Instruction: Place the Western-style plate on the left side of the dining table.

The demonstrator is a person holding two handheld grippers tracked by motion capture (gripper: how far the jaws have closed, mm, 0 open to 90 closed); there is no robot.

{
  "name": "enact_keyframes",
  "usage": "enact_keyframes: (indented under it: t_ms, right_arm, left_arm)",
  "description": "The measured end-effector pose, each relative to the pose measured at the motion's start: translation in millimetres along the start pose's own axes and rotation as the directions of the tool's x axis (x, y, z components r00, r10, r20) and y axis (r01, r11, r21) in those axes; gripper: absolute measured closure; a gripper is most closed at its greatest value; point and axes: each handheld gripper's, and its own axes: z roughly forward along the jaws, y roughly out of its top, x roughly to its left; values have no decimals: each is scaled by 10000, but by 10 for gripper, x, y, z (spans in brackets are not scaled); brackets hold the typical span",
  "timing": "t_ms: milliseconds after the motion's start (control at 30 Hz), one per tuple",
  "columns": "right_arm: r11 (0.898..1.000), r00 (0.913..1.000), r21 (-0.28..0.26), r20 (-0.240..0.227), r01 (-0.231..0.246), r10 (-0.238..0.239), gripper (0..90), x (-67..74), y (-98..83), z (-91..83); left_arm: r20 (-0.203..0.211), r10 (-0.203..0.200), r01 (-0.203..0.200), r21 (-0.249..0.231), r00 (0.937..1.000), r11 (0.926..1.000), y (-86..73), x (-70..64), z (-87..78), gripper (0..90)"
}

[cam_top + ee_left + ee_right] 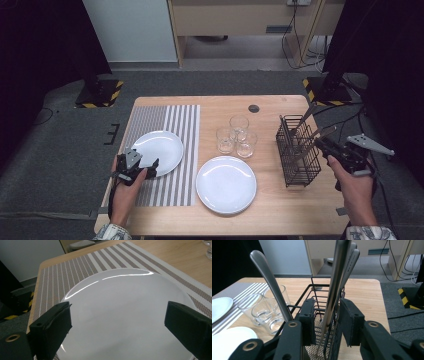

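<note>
Reaching at the rack, the right gripper has its jaws narrowed around an upright handle with gaps on both sides; the utensil's lower end is lost behind the mesh. The left gripper gapes wide over the plate, whose near rim is cut off.

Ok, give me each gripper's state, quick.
Left gripper: open over the white plate on the striped placemat.
Right gripper: open, astride a cutlery handle, not clamping.
</note>
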Motion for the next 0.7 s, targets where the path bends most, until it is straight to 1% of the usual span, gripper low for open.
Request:
enact_keyframes:
  t_ms: [133,300,600,633,700]
  right_arm:
    - [9999,10000,93,12,82,-82,685,1,-13,50]
    - [9999,9999,70,-27,106,-106,717,-4,-7,66]
    - [10000,10000,-46,-49,68,-68,765,-14,-7,91]
    - [10000,10000,-62,-18,27,-27,785,-19,-7,97]
    - [10000,10000,-75,-2,13,-13,798,-26,-9,98]
  left_arm:
    - [28,77,-76,-10,10000,10000,4,-14,-2,68]
    - [31,103,-103,4,9999,9999,3,-17,-1,68]
    - [43,93,-93,26,9999,10000,-4,-15,3,68]
    - [56,92,-92,44,9999,9999,-7,-15,4,68]
    - [60,85,-85,43,9999,10000,-8,-15,3,68]
